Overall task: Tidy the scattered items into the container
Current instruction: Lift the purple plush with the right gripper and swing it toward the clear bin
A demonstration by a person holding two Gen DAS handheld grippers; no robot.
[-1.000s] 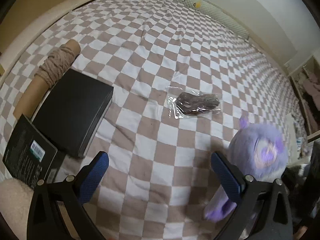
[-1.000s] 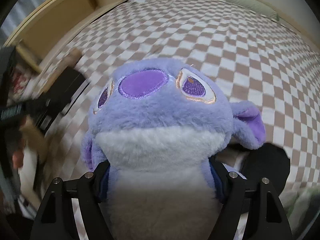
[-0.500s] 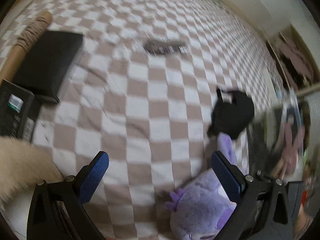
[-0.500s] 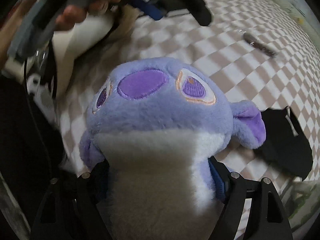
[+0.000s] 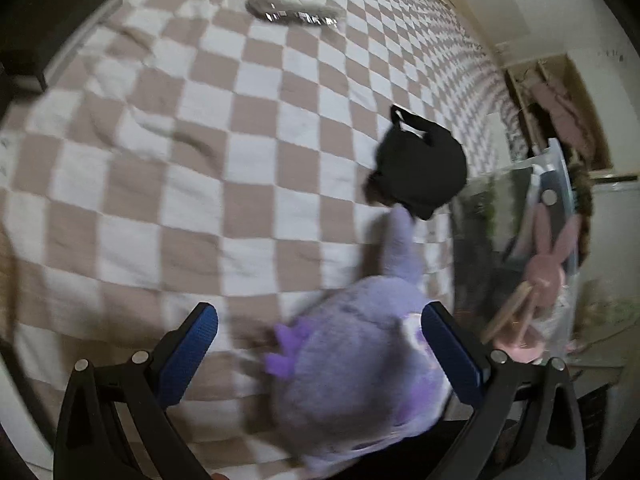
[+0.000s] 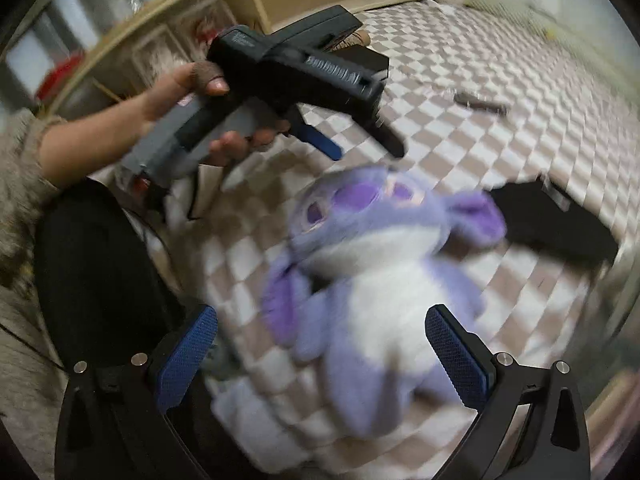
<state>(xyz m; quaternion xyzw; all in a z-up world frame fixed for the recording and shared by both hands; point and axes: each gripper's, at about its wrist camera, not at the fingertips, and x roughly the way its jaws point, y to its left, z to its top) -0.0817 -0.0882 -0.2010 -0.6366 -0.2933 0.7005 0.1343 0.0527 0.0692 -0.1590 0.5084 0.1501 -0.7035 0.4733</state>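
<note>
A purple and white plush toy (image 6: 380, 280) lies blurred on the checkered bedspread, in front of my right gripper (image 6: 320, 352), whose jaws stand wide open and apart from it. The toy also shows in the left wrist view (image 5: 360, 380), below my open, empty left gripper (image 5: 320, 348). The left gripper's body (image 6: 304, 72), held by a hand, shows in the right wrist view. A clear container (image 5: 560, 240) with a pink bunny toy (image 5: 548, 268) inside stands at the bed's right edge.
A black cap (image 5: 420, 168) lies on the bedspread (image 5: 200, 160) near the container; it also shows in the right wrist view (image 6: 552, 220). A dark item in clear wrap (image 5: 296, 14) lies farther off. A black box (image 5: 60, 12) sits at the far left.
My right gripper has opened and let go of the plush toy, which has dropped away from the jaws. Both views have swung toward the bed's edge and the container.
</note>
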